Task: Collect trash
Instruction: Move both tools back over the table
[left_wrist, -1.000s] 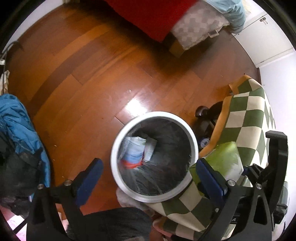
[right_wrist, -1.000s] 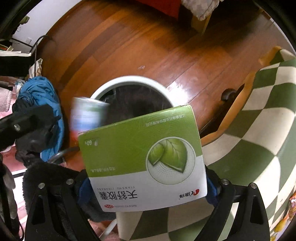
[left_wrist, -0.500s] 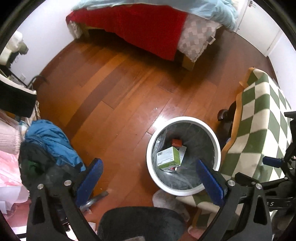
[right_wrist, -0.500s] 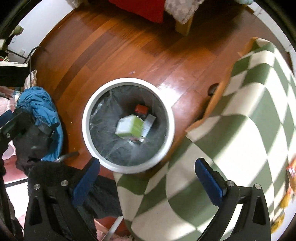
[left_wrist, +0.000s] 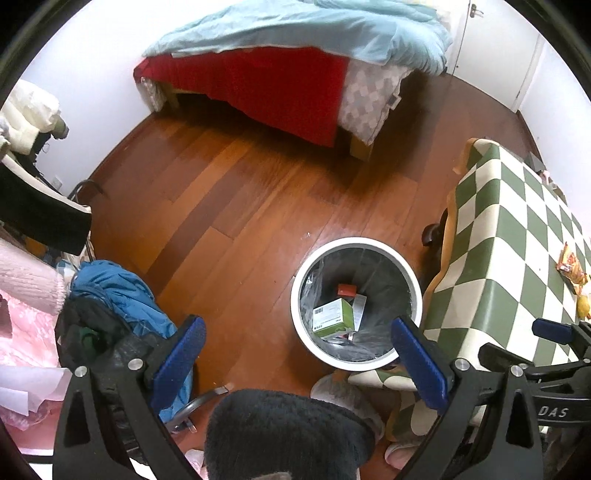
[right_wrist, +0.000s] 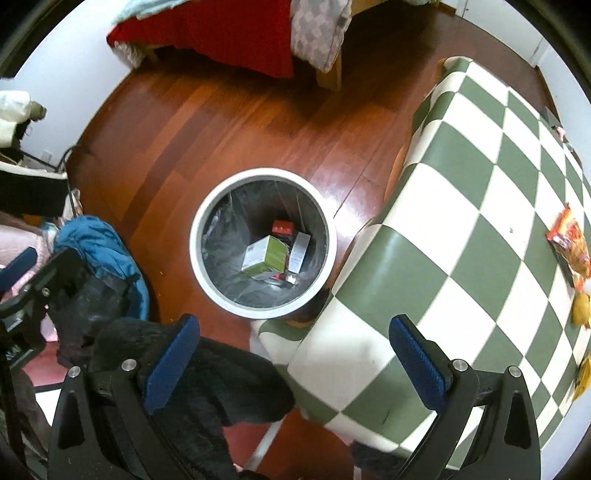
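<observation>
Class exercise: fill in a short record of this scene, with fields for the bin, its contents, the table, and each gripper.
bin: white trash bin, lined, on the wooden floor beside the table
contents: green box, red box, white carton
table: checkered tablecloth, snack wrappers on top
left gripper: open, empty
right gripper: open, empty

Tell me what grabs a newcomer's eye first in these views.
The white round trash bin on the wooden floor, with a green and white box lying inside its liner. Next, the green-and-white checkered tablecloth right beside the bin, with orange snack wrappers near its far edge. Behind, a bed draped in a red cover.
</observation>
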